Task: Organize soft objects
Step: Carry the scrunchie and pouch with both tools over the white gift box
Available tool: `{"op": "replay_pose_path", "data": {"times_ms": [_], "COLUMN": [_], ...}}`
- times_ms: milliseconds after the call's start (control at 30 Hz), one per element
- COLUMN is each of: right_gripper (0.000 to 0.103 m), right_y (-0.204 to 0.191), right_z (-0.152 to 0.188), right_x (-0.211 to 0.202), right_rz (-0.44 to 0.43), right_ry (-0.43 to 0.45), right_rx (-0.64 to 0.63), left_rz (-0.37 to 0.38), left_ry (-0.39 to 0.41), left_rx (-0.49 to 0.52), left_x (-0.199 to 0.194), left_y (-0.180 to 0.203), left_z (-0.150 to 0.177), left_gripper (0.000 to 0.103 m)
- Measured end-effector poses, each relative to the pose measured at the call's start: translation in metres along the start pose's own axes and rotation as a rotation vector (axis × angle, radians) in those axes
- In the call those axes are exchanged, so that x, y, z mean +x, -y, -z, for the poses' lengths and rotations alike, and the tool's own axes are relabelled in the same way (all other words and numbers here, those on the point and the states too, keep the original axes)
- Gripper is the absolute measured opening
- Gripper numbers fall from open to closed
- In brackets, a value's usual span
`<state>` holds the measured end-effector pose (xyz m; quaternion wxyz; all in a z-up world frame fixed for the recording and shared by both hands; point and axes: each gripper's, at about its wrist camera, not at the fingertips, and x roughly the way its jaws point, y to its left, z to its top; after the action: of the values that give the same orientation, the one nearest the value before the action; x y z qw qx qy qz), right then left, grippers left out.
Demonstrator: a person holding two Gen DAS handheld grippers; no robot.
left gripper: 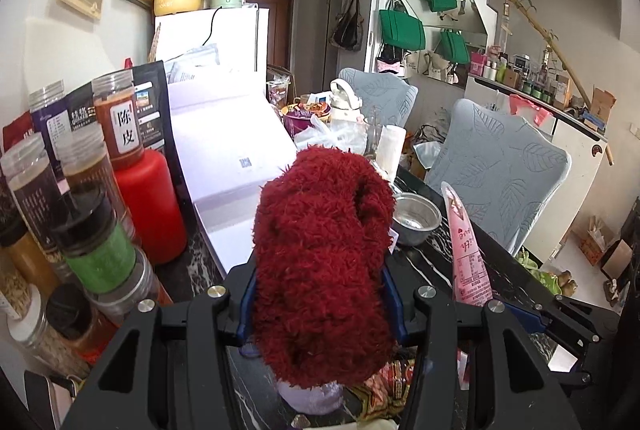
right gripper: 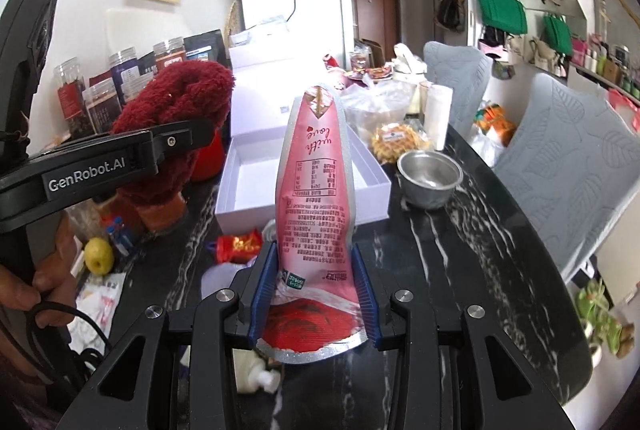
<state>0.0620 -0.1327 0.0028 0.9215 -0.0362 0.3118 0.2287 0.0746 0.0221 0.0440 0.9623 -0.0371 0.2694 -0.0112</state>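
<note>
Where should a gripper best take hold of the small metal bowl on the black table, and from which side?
Grip the metal bowl by its rim, one finger inside and one outside, coming from above. It stands upright with its mouth open, and its round wall looks too wide and smooth to pinch across. The near side, facing the right gripper, seems least crowded.

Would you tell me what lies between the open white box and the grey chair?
In the right wrist view, a metal bowl sits on the dark table between the white box and chair.

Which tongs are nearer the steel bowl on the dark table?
Right. The right tongs, shut on the pink pouch, sit closer to the steel bowl; the left tongs, holding the red plush, are farther away.
</note>
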Motion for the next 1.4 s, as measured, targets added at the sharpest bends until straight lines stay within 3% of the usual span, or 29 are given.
{"op": "replay_pose_path", "data": {"times_ms": [233,967,1400], "right_gripper": [0.038,0.038,0.039], "right_y": [0.001,0.005,0.007], "right_z": [-0.024,-0.111,-0.152], "right_x": [0.014,0.07,0.111], "right_rz": [-0.01,-0.072,-0.064], "right_ry": [0.018,0.096,0.128], "right_rx": [-0.013,-0.098,-0.147], "left_rz": [-0.014,-0.104,-0.16], "left_ry": [0.004,0.12,0.101], "left_rx": [0.018,0.062,0.027], "left_x": [0.013,0.058,0.101], "left_y": [-0.004,-0.02,-0.043], "left_z": [-0.019,-0.084,-0.102], "left_gripper": [0.05,0.05,0.05]}}
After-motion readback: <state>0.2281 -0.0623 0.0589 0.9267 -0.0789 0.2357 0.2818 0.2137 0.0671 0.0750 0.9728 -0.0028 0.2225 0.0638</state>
